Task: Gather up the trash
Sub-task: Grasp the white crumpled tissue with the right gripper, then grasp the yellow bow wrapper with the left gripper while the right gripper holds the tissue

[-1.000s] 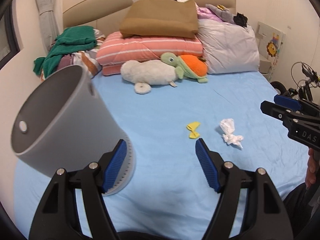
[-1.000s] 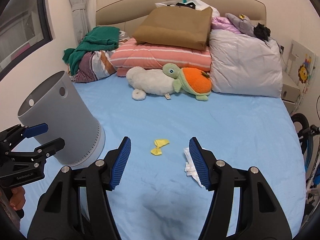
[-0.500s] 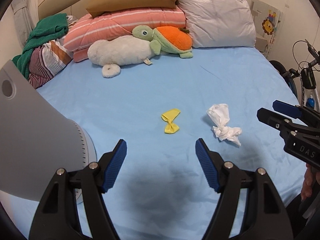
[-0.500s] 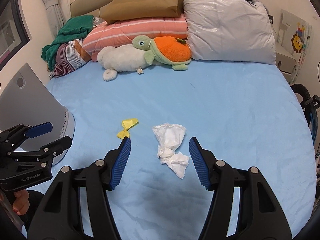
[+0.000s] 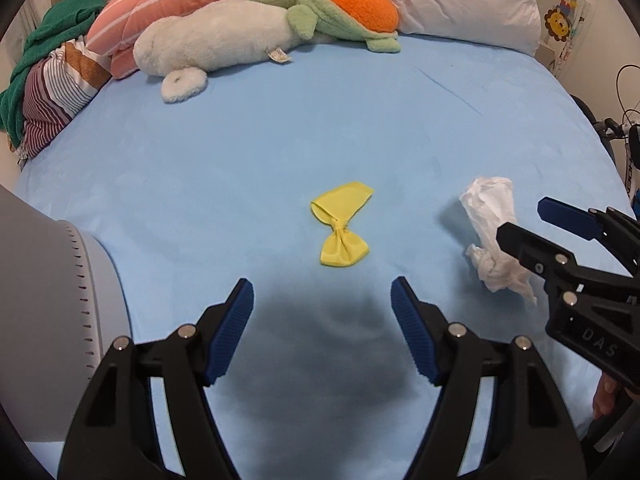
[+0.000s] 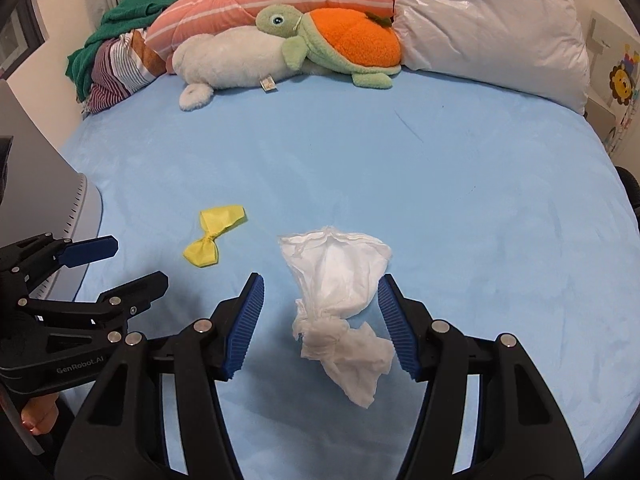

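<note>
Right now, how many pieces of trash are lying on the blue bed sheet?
2. The yellow twisted wrapper lies mid-sheet, ahead of the left tool. The white crumpled tissue lies to its right, between the right tool's open fingers. More may be hidden out of view.

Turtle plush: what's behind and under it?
Behind the turtle plush: a striped pink quilt and a white pillow. Its head rests on the white plush. The sheet under it is covered.
</note>
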Demonstrator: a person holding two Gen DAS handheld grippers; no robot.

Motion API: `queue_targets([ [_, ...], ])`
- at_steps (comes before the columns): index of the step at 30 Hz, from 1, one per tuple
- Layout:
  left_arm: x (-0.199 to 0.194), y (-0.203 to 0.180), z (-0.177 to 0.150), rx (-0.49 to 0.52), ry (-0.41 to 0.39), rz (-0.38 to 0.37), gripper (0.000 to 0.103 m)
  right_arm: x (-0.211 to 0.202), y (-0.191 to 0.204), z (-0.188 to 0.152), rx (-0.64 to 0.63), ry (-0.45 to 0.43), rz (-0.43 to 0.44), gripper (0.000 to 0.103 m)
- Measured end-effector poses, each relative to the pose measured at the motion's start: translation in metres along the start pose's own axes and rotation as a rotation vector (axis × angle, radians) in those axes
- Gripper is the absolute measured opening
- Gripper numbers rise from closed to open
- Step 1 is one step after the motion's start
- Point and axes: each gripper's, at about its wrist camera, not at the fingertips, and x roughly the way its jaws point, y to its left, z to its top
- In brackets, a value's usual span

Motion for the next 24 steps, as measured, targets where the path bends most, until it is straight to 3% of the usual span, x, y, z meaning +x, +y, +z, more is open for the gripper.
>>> queue_targets([
  [4,0.021,0.000,0.006,-0.003,0.017,-0.010,0.071,0.023,-0.004,-0.002,-0.003,0.043,0.002,0.049],
  [7,0.034,-0.002,0.012,-0.008,0.027,-0.019,0.071,0.036,-0.007,0.000,-0.004,0.058,0.008,0.038],
  [9,0.042,-0.003,0.015,-0.010,0.031,-0.022,0.071,0.043,-0.008,0.003,-0.005,0.061,0.019,0.025],
  [13,0.053,-0.005,0.020,-0.009,0.039,-0.033,0.069,0.052,-0.010,0.011,-0.006,0.057,0.030,0.015],
  [18,0.056,-0.008,0.018,0.010,0.019,-0.029,0.054,0.057,-0.009,0.014,-0.016,0.045,0.035,0.012],
  [20,0.055,-0.009,0.018,0.012,0.009,-0.026,0.038,0.057,-0.009,0.015,-0.014,0.038,0.041,0.011],
  [24,0.053,-0.010,0.021,0.005,0.006,-0.051,0.016,0.050,-0.010,0.018,-0.001,0.017,0.056,0.011],
])
